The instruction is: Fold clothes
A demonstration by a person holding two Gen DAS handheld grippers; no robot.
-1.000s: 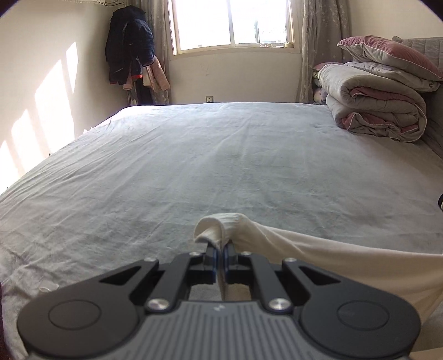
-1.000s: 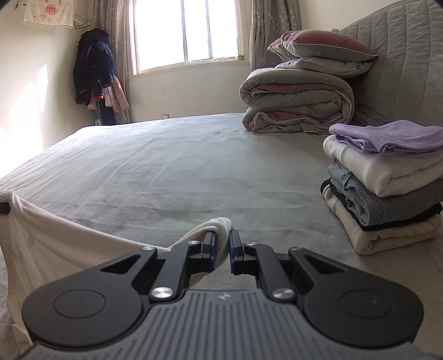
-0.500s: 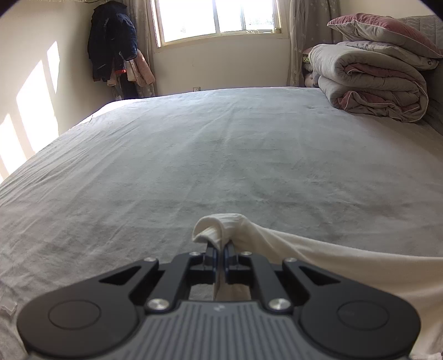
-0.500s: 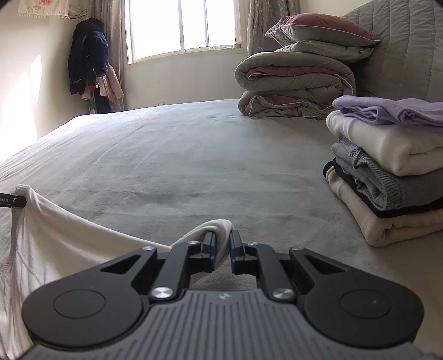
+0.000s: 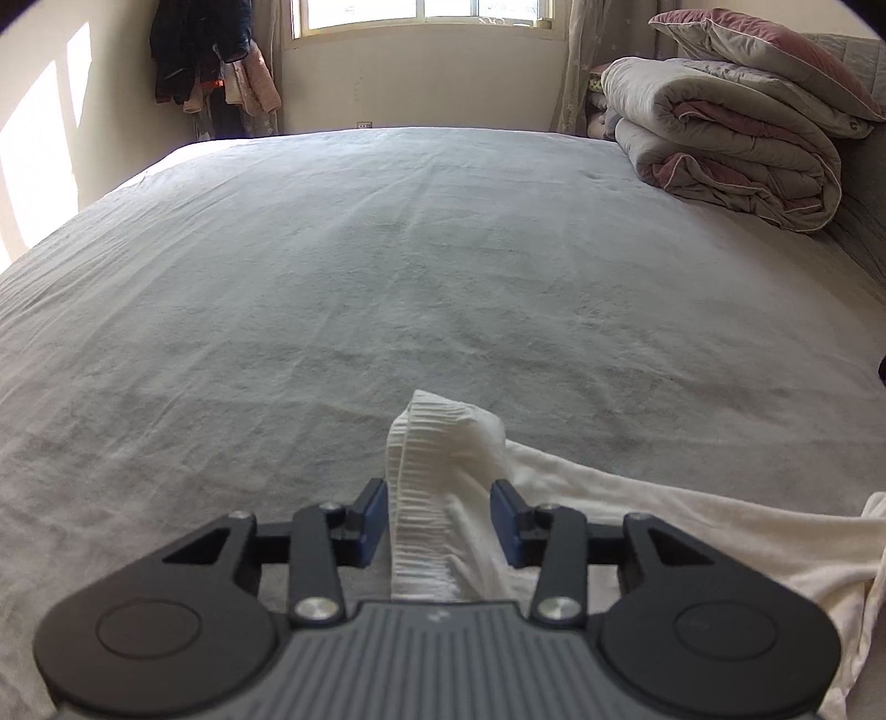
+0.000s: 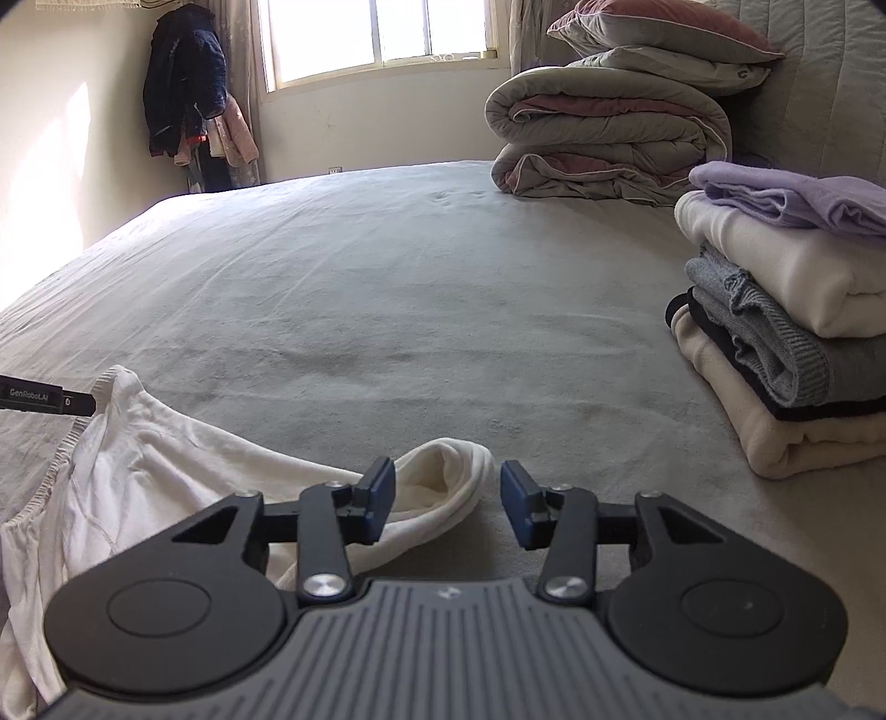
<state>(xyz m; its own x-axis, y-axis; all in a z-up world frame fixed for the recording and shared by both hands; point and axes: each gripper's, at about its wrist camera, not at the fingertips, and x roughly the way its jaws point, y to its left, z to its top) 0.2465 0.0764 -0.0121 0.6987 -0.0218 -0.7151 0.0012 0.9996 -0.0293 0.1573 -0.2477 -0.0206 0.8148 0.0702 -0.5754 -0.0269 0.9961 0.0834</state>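
Both hand-held grippers' jaws just opened; white garment (image 5: 443, 476) rests on grey bed (image 5: 387, 266).

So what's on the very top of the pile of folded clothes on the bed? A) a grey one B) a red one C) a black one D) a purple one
D: the purple garment lies on top of the folded pile, above the white, grey, black and cream layers.

Bright window (image 6: 382, 33) glare, fisheye-warped edges
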